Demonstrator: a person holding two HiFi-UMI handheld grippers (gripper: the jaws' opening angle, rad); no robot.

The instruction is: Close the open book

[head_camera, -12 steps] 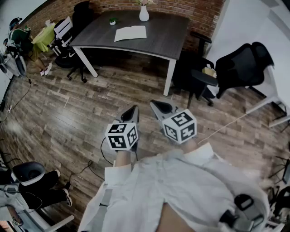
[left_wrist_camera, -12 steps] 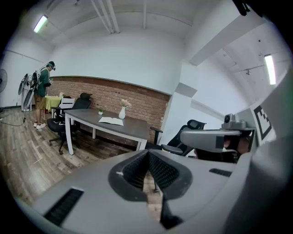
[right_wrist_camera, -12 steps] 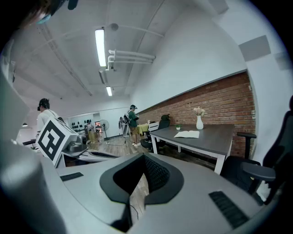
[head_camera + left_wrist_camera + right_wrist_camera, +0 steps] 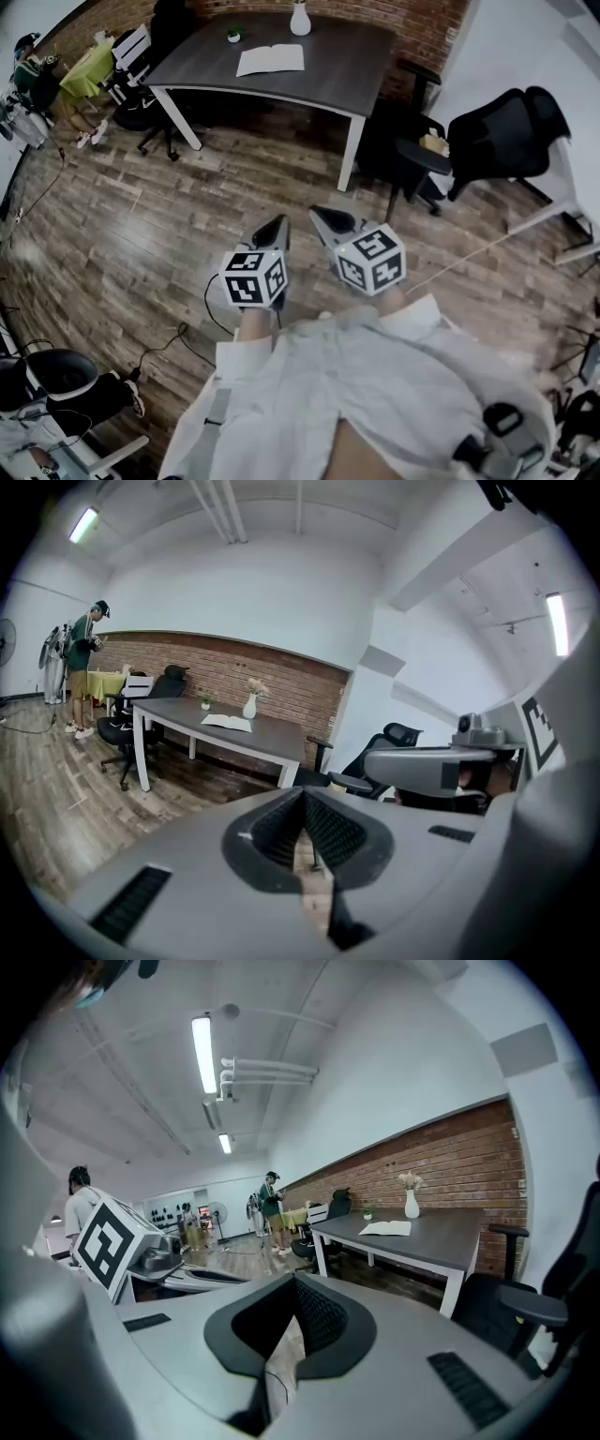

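Open book [image 4: 270, 60] flat on far table [image 4: 361, 70]; likely light, pages floppy; take outer cover edge; left gripper [image 4: 277, 225], right gripper [image 4: 319, 214] jaws together, empty.

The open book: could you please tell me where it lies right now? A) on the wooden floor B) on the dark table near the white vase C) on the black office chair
B: the open book lies flat on the dark table, close to the white vase.

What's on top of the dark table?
On the table: an open book, a white vase and a small potted plant. The tabletop under the book is covered by its pages.
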